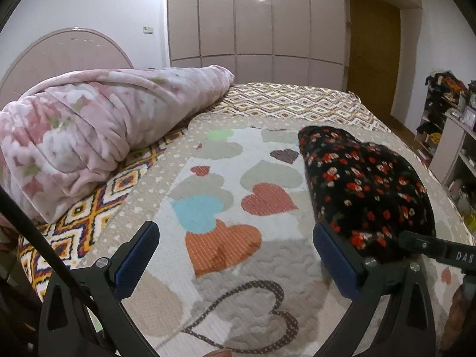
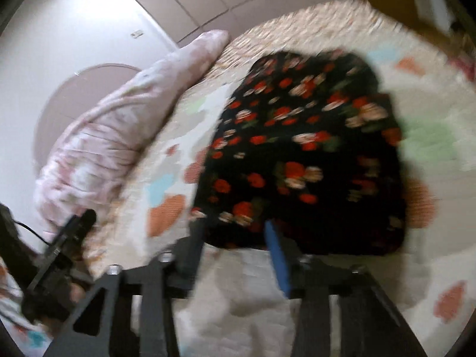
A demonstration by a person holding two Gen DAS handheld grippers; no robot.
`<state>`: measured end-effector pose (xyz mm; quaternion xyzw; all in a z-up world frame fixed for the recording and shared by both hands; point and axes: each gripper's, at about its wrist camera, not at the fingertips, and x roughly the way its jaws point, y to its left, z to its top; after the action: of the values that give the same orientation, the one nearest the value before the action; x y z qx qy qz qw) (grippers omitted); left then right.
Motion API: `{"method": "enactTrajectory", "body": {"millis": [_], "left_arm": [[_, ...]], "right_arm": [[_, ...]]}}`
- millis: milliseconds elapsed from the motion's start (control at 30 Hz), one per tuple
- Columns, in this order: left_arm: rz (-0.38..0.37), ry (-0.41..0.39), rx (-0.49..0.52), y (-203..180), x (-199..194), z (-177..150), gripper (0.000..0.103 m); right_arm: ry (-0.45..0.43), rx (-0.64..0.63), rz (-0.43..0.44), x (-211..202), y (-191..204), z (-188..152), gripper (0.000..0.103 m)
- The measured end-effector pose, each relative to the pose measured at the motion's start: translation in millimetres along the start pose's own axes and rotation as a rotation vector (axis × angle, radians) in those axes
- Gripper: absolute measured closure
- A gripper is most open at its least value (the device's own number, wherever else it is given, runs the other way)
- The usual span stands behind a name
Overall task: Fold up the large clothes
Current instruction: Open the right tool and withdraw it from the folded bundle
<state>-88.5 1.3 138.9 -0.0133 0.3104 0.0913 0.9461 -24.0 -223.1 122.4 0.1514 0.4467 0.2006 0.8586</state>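
Note:
A black garment with red flowers lies folded in a compact bundle on the heart-patterned bedspread. My left gripper is open and empty, hovering above the bedspread just left of the garment. In the blurred right wrist view the garment fills the middle. My right gripper is at the garment's near edge with its fingers a hand-width apart; the near edge lies between them. I cannot tell whether they pinch the cloth. The right gripper also shows in the left wrist view.
A rolled pink floral blanket lies along the left by the headboard. A wardrobe and a door stand behind the bed. Cluttered shelves stand to the right.

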Motion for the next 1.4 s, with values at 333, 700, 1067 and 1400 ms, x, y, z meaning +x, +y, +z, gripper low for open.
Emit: {"method": "enactTrajectory", "body": {"millis": [333,700,1067,1400], "left_arm": [[-0.083,0.113,0.048,-33,4,-37,0.000],[-0.155,0.299,0.070,-60,24,-86,0.000],[-0.148,0.410,0.071,-62,55,-113,0.000],[-0.154,0.378,0.084,-64,61,-118,0.000]], "right_arm": [[-0.079,-0.044,-0.411,-35,-14,-38,0.047],[-0.053,0.038,-0.503,-44,-44,-74,0.044],[-0.029,0.075,-0.520,-40,-52,-83,0.044],[-0.004,0.038,-0.520,-27,-45,-86,0.044]]}}
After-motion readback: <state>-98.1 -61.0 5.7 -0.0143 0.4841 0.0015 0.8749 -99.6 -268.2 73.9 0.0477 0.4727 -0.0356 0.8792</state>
